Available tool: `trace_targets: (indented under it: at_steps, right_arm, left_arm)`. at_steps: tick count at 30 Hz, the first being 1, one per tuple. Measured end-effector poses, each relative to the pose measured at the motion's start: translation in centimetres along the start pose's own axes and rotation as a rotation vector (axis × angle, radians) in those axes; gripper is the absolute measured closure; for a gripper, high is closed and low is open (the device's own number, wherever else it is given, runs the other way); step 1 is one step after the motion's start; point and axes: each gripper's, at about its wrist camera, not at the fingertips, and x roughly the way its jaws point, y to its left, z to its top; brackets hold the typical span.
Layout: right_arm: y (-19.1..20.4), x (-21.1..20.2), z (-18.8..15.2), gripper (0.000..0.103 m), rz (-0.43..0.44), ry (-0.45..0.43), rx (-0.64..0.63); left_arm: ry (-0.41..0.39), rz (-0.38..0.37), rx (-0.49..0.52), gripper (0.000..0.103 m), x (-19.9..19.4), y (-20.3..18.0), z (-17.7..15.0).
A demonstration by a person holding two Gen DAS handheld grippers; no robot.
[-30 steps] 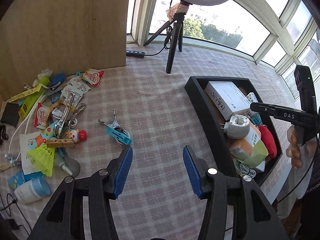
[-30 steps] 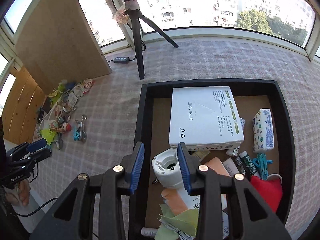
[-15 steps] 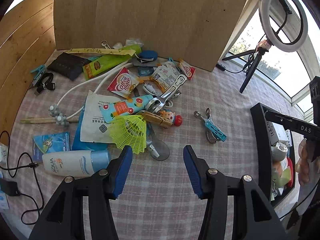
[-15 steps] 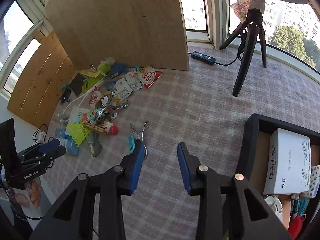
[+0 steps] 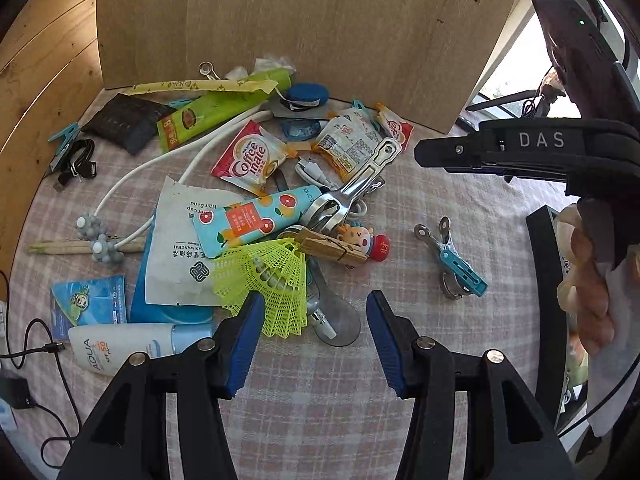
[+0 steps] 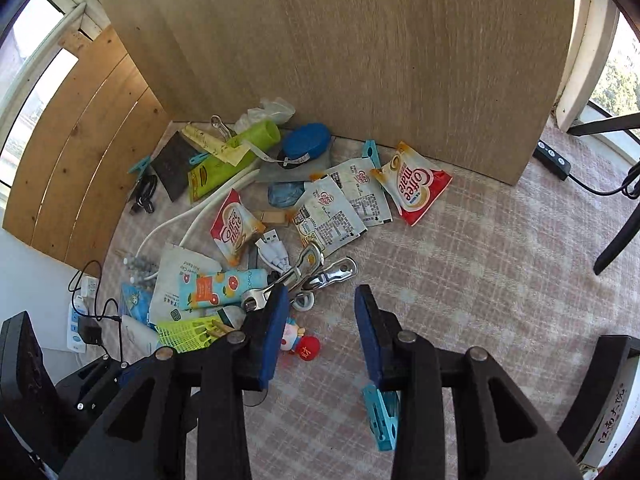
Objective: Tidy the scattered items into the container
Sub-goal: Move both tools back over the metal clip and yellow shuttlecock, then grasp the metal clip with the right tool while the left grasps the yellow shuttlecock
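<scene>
One yellow mesh shuttlecock (image 5: 272, 280), fanned

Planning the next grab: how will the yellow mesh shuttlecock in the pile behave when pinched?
The yellow mesh shuttlecock looks like thin plastic netting, so probably very light and springy; its skirt may flex under the pads. It lies partly under the wooden clothespin, which might drag along.

Right hand-held gripper (image 6: 320, 328) carried away from black container (image 6: 612, 364), where it hung over white round item a second ago; now placed over edge of scattered pile, jaws apart and empty, blue clip (image 6: 380, 416) beneath. Left hand-held gripper (image 5: 312, 332) shifted from bare checked cloth beside container to pile, yellow shuttlecock (image 5: 268, 284) now just ahead of its left pad.
</scene>
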Motion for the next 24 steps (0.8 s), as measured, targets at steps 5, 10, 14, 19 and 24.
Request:
trace_targets:
  at_steps: [5,10,14,19,24]
  right_arm:
    - [-0.5,2.1,1.1,0.069,0.035,0.013,0.051]
    - [-0.4,3.1,1.7,0.072,0.061,0.025,0.065]
    - [0.1,3.1,1.7,0.089,0.058,0.023,0.055]
    - [-0.2,2.5,1.4,0.094,0.079,0.01,0.072]
    - [0.0,1.0,0.9,0.099,0.096,-0.02,0.071]
  left_arm:
    - [0.011,0.002,-0.004,0.055,0.8,0.3,0.5]
    - [0.013,0.001,-0.002,0.061,1.2,0.3,0.8]
    - [0.026,-0.001,-0.002,0.082,1.6,0.4,0.9]
    - [0.029,-0.027,-0.013,0.102,1.7,0.8,0.8]
    - [0.015,-0.047,-0.014,0.102,0.6,1.3,0.5]
